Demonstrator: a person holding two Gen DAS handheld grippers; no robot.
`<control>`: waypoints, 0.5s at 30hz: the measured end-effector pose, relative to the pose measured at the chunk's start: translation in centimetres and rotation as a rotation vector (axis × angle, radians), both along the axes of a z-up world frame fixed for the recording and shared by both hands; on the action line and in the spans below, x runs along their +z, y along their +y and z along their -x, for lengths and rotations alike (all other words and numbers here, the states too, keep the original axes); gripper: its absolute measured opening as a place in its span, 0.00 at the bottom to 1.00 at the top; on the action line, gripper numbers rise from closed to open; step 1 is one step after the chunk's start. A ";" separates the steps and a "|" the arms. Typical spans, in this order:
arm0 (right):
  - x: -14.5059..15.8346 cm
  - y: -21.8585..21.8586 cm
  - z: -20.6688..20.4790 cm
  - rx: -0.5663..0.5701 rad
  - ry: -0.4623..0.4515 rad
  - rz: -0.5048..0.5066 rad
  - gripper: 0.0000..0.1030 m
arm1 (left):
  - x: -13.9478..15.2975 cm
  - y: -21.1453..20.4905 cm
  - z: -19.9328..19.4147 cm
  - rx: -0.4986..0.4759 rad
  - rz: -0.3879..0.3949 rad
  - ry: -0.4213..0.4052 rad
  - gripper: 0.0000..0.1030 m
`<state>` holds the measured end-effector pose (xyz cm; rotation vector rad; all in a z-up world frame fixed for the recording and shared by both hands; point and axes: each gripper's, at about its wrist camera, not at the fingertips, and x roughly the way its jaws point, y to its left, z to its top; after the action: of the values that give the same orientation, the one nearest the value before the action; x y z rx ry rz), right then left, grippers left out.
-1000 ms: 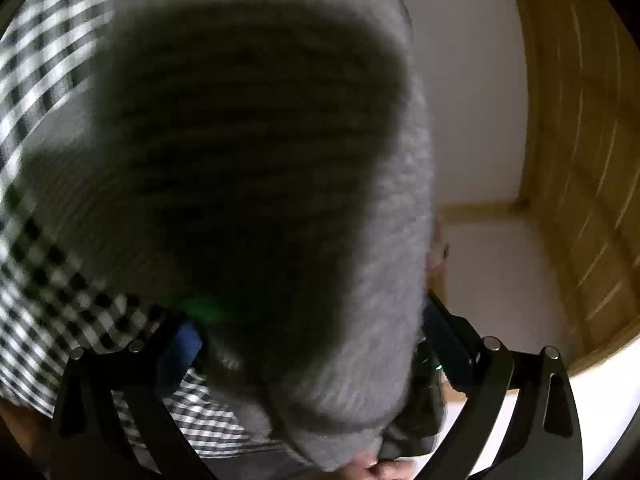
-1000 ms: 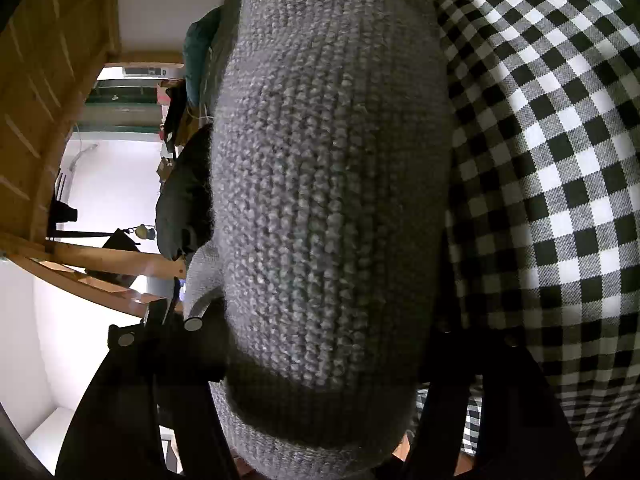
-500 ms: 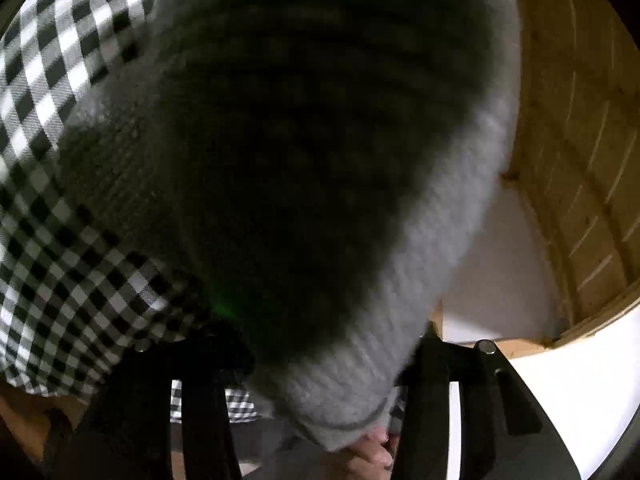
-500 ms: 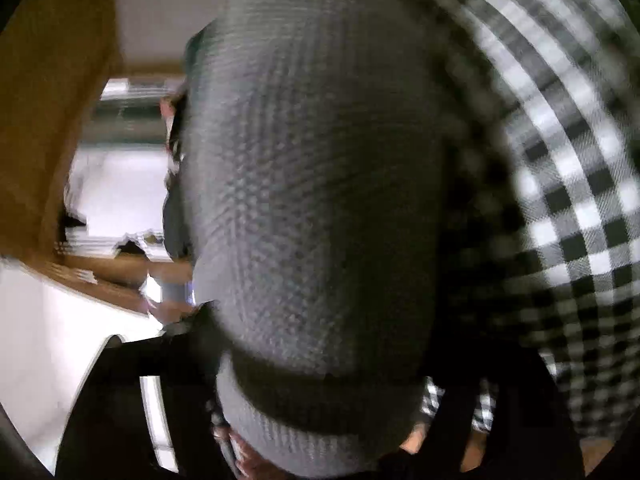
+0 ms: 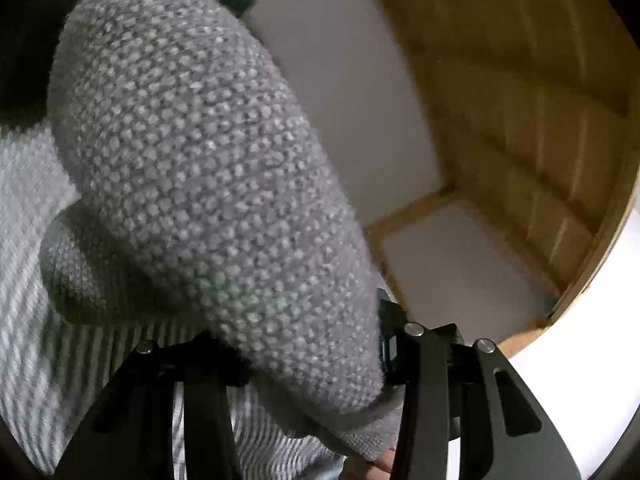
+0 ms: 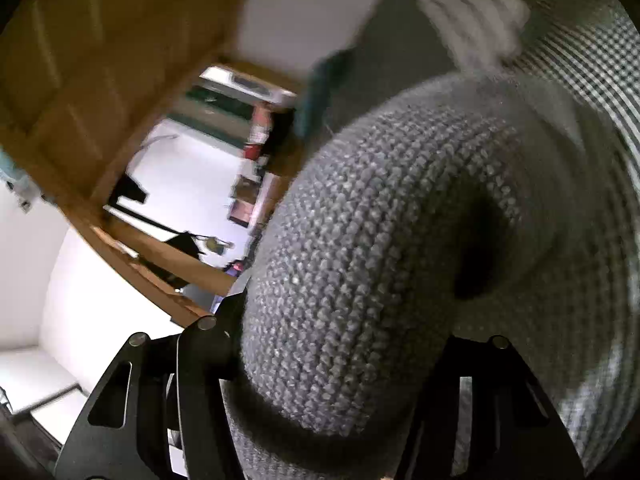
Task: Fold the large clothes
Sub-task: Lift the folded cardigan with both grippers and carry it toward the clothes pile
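Observation:
A thick grey knitted garment [image 5: 192, 168] fills most of the left wrist view and bulges up between the fingers of my left gripper [image 5: 308, 376], which is shut on it. The same grey knit [image 6: 360, 280] fills the right wrist view, curving over in a thick fold, and my right gripper [image 6: 332, 392] is shut on it. The fingertips of both grippers are hidden under the fabric. The black-and-white checked cloth [image 6: 600, 68] lies blurred behind the knit, and shows at the lower left [image 5: 36, 320] in the left wrist view.
Wooden panelling [image 5: 540, 100] and a white wall [image 5: 344, 92] rise to the right of the left gripper. In the right wrist view a wooden frame [image 6: 80, 60] and a bright doorway [image 6: 192, 184] with clutter lie at the left. A teal item [image 6: 320, 92] stands behind the knit.
Both grippers have swung with the knit in hold. The checked cloth has dropped out of the near view, and wall, wood panelling and doorway now show more. The knit is now lit, no longer in shadow.

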<state>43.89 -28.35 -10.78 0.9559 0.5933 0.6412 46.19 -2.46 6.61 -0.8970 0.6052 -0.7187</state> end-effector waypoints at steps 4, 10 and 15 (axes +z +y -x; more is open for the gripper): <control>8.9 4.2 -4.6 0.085 -0.179 -0.020 0.51 | 9.6 3.5 -1.2 0.092 -0.012 -0.216 0.41; 19.5 14.7 -12.0 0.289 -0.505 -0.097 0.51 | 22.0 13.1 1.3 0.296 -0.044 -0.491 0.41; 16.3 26.4 -21.6 0.447 -0.354 -0.094 0.52 | 20.6 20.5 -1.7 0.546 -0.139 -0.300 0.47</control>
<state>65.51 -1.94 5.50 0.7737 0.4633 1.2185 47.93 18.04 27.26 -0.7579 0.1253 -0.3009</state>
